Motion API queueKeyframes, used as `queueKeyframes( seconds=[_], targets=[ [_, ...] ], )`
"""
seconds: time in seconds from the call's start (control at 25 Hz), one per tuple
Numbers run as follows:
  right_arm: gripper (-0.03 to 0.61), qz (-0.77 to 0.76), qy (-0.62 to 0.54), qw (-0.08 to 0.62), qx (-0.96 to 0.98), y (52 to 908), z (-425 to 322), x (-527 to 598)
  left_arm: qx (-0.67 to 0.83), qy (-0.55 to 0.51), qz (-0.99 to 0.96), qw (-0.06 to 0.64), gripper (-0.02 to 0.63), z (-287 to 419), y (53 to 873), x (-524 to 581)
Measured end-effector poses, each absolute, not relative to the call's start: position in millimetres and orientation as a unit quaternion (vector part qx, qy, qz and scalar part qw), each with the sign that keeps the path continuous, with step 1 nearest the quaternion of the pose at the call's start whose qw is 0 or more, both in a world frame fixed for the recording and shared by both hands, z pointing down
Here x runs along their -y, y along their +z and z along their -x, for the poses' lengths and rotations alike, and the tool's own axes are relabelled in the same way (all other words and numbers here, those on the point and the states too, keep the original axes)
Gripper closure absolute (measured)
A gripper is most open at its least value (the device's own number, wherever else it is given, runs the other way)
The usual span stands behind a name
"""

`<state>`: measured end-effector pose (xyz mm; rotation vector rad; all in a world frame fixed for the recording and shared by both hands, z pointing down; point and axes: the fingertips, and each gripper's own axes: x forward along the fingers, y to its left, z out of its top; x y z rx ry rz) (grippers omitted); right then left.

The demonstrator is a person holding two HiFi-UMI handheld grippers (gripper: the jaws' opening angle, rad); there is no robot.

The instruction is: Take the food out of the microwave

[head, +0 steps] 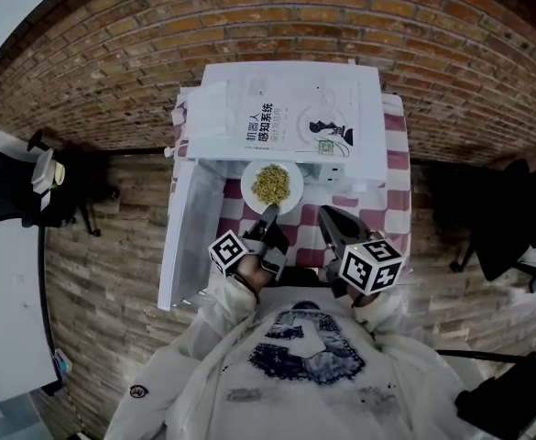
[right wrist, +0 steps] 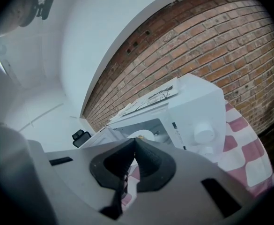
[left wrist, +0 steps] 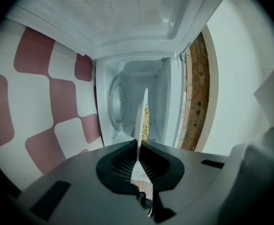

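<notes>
Presently the white plate (head: 249, 180) with its heap of yellowish food (head: 270, 183) is seen just in front of the open microwave (head: 366, 165), above the checked cloth (head: 398, 211), with the door (head: 190, 236) swung out to the left. The plate is held at its near rim by the left gripper (head: 266, 216); in the left gripper view the rim is seen edge-on, pinched between the two pads, with the bare cavity beyond it. The right gripper (head: 327, 216) is kept near and to the right, its jaws pressed together on nothing, as the right gripper view shows. A book (head: 295, 122) lies on top of the microwave. The plate is judged to be stiff, smooth and probably glazed, so a slip out of a narrow rim pinch can be expected if the hold is loosened. Because it is taken at one edge only, its weight hangs beyond the jaws and droop at the far side is likely. The food looks loose and light, so the plate should be kept level. A firmer hold would be had deep on the near rim, with the far side supported if needed.
</notes>
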<state>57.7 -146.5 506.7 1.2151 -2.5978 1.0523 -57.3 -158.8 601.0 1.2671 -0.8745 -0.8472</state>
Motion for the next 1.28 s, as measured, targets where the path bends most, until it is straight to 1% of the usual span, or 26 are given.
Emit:
queueKeyframes(
  seconds=[0.6, 0.8, 1.28],
  targets=[
    [0.565, -0.421, 0.348, 0.034, 0.837, 499, -20, 126, 0.348, -0.362, -0.555, 0.663, 0.595, 72, 559, 123],
    [0.565, -0.429, 0.334, 0.031, 0.839, 490, -9, 115, 0.340, -0.348, -0.560, 0.670, 0.595, 78, 543, 105],
    [0.565, -0.450, 0.294, 0.027, 0.843, 468, 1, 89, 0.317, -0.354, -0.567, 0.672, 0.595, 83, 513, 80]
  ],
)
